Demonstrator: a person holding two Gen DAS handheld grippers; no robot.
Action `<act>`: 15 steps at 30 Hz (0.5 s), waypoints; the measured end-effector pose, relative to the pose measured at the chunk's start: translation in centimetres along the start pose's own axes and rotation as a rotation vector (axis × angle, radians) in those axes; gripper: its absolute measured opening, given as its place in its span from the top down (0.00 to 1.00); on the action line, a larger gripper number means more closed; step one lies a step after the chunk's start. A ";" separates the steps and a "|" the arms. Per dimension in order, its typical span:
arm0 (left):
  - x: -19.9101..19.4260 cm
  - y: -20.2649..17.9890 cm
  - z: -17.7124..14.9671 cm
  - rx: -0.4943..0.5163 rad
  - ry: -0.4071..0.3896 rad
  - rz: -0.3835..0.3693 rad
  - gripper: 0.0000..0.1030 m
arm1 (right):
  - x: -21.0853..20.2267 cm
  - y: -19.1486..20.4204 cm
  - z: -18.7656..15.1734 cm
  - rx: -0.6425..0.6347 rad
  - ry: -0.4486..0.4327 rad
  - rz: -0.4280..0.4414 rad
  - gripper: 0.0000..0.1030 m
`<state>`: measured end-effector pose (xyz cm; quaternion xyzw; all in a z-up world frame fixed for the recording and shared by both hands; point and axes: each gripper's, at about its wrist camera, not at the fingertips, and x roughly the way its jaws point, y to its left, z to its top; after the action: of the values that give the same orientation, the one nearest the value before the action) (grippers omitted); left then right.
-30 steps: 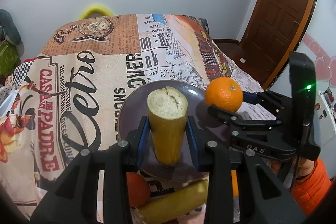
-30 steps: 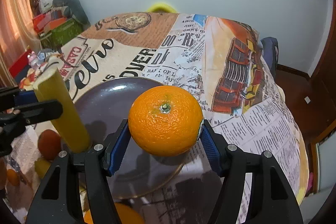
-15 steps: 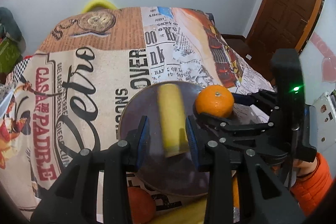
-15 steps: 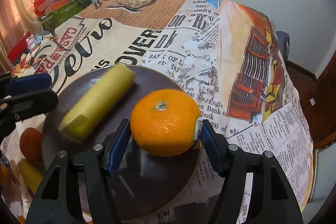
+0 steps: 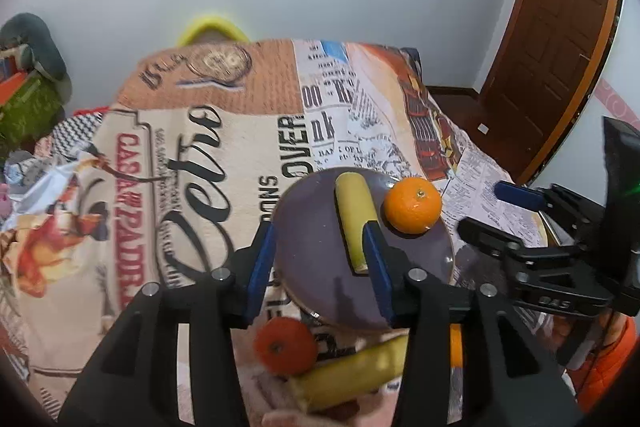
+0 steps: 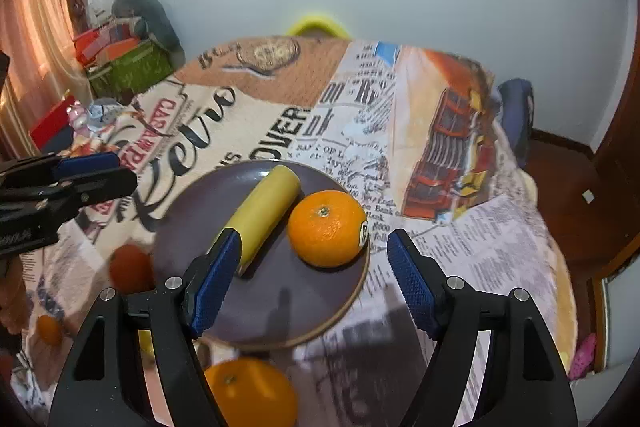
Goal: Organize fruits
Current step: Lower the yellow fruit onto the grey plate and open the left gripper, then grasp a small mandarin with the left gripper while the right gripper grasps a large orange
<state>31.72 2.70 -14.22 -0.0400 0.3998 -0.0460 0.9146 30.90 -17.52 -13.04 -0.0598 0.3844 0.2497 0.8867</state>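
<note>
Now both sets of jaws apart, freshly widened, nothing between the pads: left tool [image 5: 320, 263] hovering over the near half of the plate [image 5: 316, 267], right tool [image 6: 312, 267] hovering over its 5 o'clock rim, blue knurled fingers [image 6: 412, 287] clear of the fruit

Resting on the plate: banana piece [image 6: 262, 213] lying flat through the middle, pointing toward 1 o'clock in the right wrist view; orange [image 6: 327, 228] just beside it at 3 o'clock, apparently touching or nearly so, sticker facing right

Judging by that, two fruits placed, several left on the table [image 5: 200, 155]: reddish-orange tangerine [image 5: 285, 345] and second banana piece [image 5: 348, 375] off the plate's 6 o'clock edge in the left view, another orange [image 6: 248, 393] at the bottom of the right view, a small one [image 6: 49, 329] at far left

Plate round, dark purple, glossy, pale rim; oranges round with dimpled peel; banana pieces cylindrical, smooth-skinned, blunt-cut; table covered in soft printed cloth with newspaper and retro lettering
</note>
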 end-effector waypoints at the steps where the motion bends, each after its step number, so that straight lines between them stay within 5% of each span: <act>1: -1.1 0.1 -0.1 0.002 -0.012 0.005 0.53 | -0.7 0.2 -0.1 0.001 -0.008 0.000 0.29; 10: -8.5 1.4 -2.1 -0.009 -0.091 0.050 0.34 | -6.3 1.9 -2.3 0.027 -0.052 -0.014 0.25; 15: -10.3 2.9 -4.6 -0.028 -0.063 0.073 0.32 | -7.7 2.8 -4.1 0.031 -0.042 -0.026 0.25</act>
<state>21.55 6.58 -10.16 -0.0393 0.3728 -0.0056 0.9271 22.42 -19.35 -10.18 -0.0458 0.3686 0.2331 0.8987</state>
